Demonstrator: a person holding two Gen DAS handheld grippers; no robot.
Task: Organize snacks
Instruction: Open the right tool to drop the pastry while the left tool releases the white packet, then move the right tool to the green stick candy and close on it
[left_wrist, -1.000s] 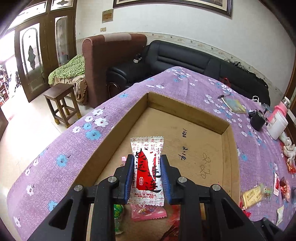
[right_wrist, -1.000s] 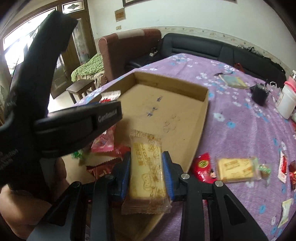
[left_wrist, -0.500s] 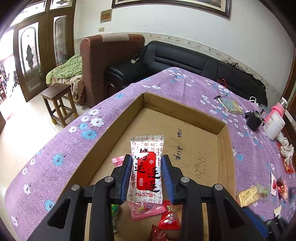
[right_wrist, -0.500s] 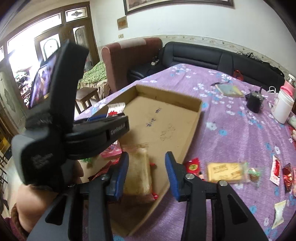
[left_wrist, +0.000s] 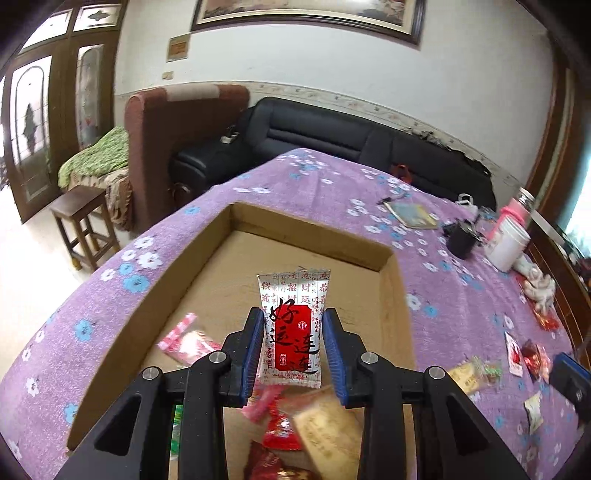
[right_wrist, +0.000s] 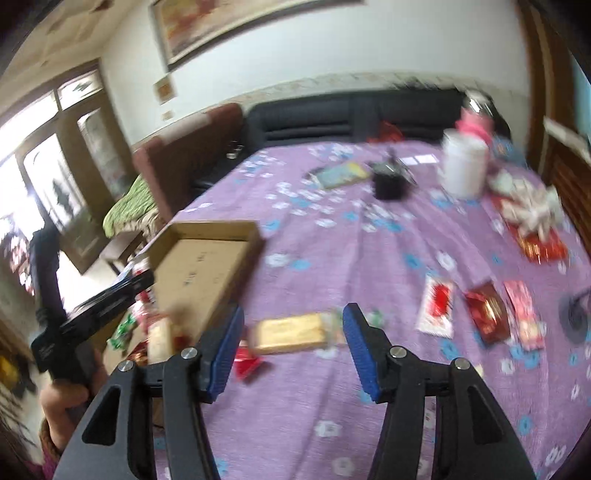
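My left gripper (left_wrist: 293, 321) is shut on a white-and-red snack packet (left_wrist: 293, 291), held upright over the open cardboard box (left_wrist: 314, 236). In the box's near end lie a pink packet (left_wrist: 184, 339), a red packet (left_wrist: 280, 428) and a tan biscuit packet (left_wrist: 328, 432). My right gripper (right_wrist: 293, 310) hovers over the purple flowered cloth (right_wrist: 332, 251), right of the box (right_wrist: 207, 266). Its jaws are opening, with nothing pressed between the pads. Just beyond them a yellow biscuit packet (right_wrist: 291, 332) lies on the cloth beside a small red packet (right_wrist: 247, 363).
Several loose packets (right_wrist: 485, 317) lie on the cloth to the right. Farther back stand a white jar (right_wrist: 463, 170), a black object (right_wrist: 389, 182) and a book (right_wrist: 343, 173). A black sofa (left_wrist: 332, 140) and a wooden stool (left_wrist: 85, 225) stand beyond the table. A hand (right_wrist: 66, 402) holds the left gripper's handle.
The right gripper let go of its biscuit packet at the box's near end, swung right over the cloth and spread its jaws. The left gripper kept its packet and barely moved.
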